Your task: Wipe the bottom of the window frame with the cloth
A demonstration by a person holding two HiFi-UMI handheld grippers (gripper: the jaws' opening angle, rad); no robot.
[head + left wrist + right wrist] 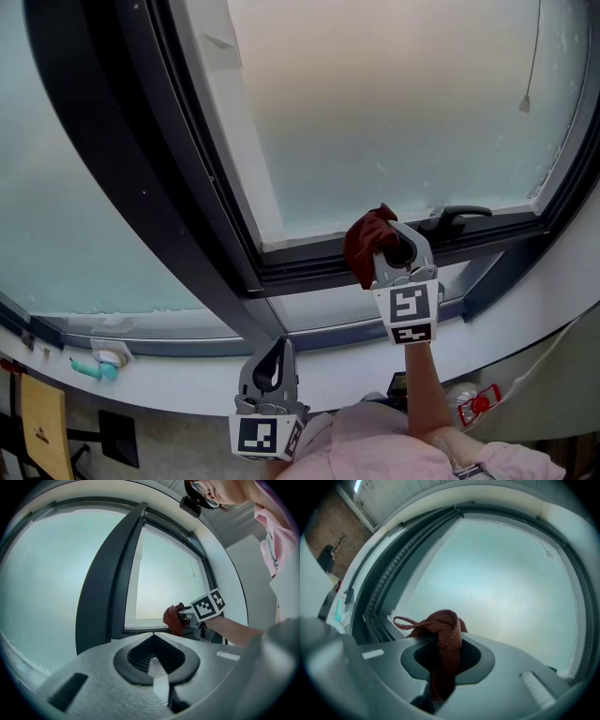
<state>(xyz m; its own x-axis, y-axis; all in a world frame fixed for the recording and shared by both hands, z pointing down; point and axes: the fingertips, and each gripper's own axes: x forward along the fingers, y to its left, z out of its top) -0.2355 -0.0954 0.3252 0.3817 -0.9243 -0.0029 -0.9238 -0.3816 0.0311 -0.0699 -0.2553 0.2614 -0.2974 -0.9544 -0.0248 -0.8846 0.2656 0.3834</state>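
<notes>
My right gripper (382,246) is shut on a dark red cloth (367,244), which bunches out past the jaw tips and presses against the dark bottom rail of the window frame (309,264). In the right gripper view the cloth (443,632) sits pinched between the jaws, just in front of the frosted pane (501,583). The left gripper view shows the cloth (174,618) and the right gripper (185,617) from the side at the frame's bottom edge. My left gripper (272,361) hangs lower, off the sill, shut with nothing in it.
A black window handle (457,216) lies on the bottom rail just right of the cloth. A thick dark mullion (141,159) runs diagonally at left. A white sill (187,384) carries a small teal object (94,369). A red-and-white item (476,405) lies lower right.
</notes>
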